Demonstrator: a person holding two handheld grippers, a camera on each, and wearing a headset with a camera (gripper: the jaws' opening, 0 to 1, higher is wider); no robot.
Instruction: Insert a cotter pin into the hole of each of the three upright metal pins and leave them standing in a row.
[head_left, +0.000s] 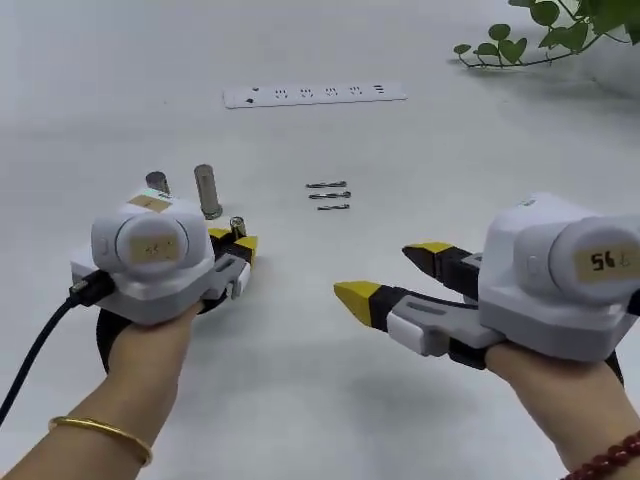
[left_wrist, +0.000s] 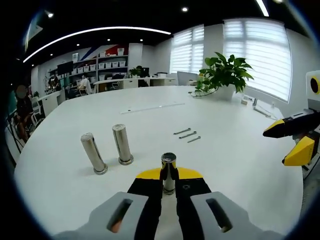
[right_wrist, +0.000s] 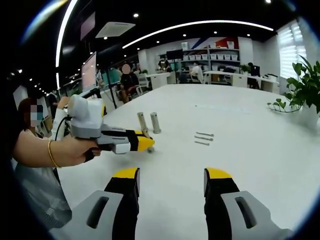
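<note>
Our left gripper (left_wrist: 169, 176), jaws clamped, holds a shiny cylindrical metal pin (left_wrist: 169, 164) upright mid-desk (left_wrist: 235, 160) beside two other pins (left_wrist: 122, 144), thin cotter pins (left_wrist: 187, 134) lying beyond; our right gripper (right_wrist: 171, 175) has jaws apart.

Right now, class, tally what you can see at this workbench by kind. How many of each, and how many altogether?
Upright metal pins: 3
Cotter pins: 3
Hand-held grippers: 2
Power strip: 1
Plant: 1
Total: 10
</note>
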